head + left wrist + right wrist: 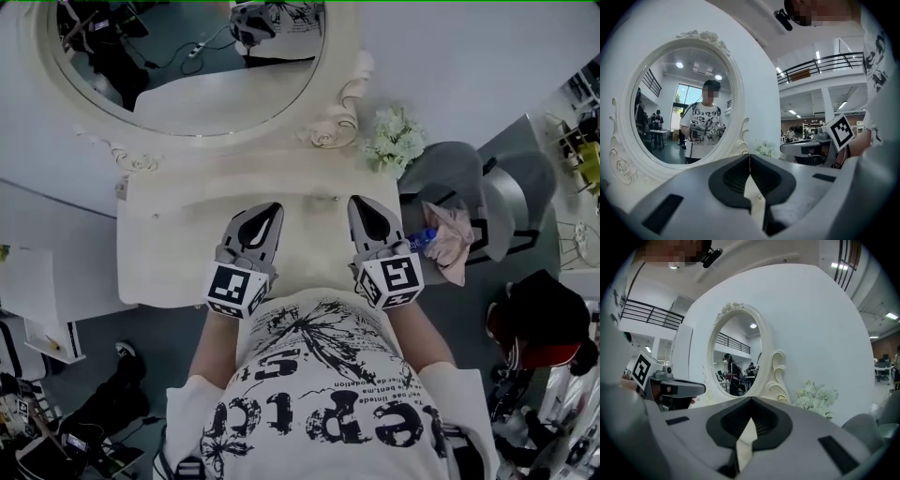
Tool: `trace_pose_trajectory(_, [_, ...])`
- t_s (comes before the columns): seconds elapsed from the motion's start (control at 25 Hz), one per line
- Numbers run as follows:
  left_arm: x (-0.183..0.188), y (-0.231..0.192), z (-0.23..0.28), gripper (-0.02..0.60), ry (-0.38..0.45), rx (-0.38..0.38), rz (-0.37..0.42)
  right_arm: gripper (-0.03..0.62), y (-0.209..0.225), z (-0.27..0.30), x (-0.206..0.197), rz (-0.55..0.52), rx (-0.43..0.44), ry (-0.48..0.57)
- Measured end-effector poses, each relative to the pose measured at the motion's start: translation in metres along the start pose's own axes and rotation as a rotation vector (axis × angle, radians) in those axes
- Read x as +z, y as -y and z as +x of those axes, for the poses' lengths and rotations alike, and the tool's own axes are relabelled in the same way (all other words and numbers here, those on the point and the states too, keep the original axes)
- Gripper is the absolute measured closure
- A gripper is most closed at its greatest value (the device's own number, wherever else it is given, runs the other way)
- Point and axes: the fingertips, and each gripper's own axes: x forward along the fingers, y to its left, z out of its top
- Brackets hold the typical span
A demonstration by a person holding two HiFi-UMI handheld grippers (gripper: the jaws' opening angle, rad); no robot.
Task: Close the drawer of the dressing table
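Filling the frame's centre, the dressing table [178, 244] sits below its oval mirror [187, 84]; its drawer cannot be made out from above. Over its lower edge, the left gripper [274, 210] and right gripper [362, 201] hover, jaws pressed together on nothing.

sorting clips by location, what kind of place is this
Probably a big open hall or lab with a staged bedroom corner, not a home: a dressing table and oval mirror stand by a bare white wall, while a balcony railing and ceiling strip lights show beyond.
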Motion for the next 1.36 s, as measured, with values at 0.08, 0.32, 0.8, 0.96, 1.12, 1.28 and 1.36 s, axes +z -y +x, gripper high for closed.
trace_pose_trajectory(0.08, [0.0,0.0,-0.001,0.561,0.004,0.002,-0.002,0.577,-0.003,0.001,-0.001,-0.005,0.009,-0.001])
trace_pose_trajectory(0.32, [0.002,-0.001,-0.007,0.561,0.009,0.017,-0.003,0.577,-0.011,-0.002,-0.001,-0.015,0.031,0.005])
trace_pose_trajectory(0.8, [0.002,0.002,-0.008,0.561,0.004,0.026,-0.011,0.577,-0.01,-0.005,-0.002,0.01,0.029,0.009])
trace_pose_trajectory(0.96, [0.002,0.001,-0.006,0.561,0.004,0.029,-0.008,0.577,-0.009,-0.004,-0.003,0.016,0.028,0.008])
trace_pose_trajectory(1.12, [0.002,-0.001,-0.004,0.561,0.003,0.03,-0.006,0.577,-0.007,-0.003,-0.005,0.04,0.026,0.002])
trace_pose_trajectory(1.28, [0.002,-0.001,-0.004,0.561,0.0,0.028,-0.009,0.577,-0.008,-0.003,-0.007,0.06,0.026,-0.006])
trace_pose_trajectory(1.36, [0.002,-0.002,-0.003,0.561,-0.002,0.028,-0.011,0.577,-0.008,-0.003,-0.008,0.061,0.028,-0.007])
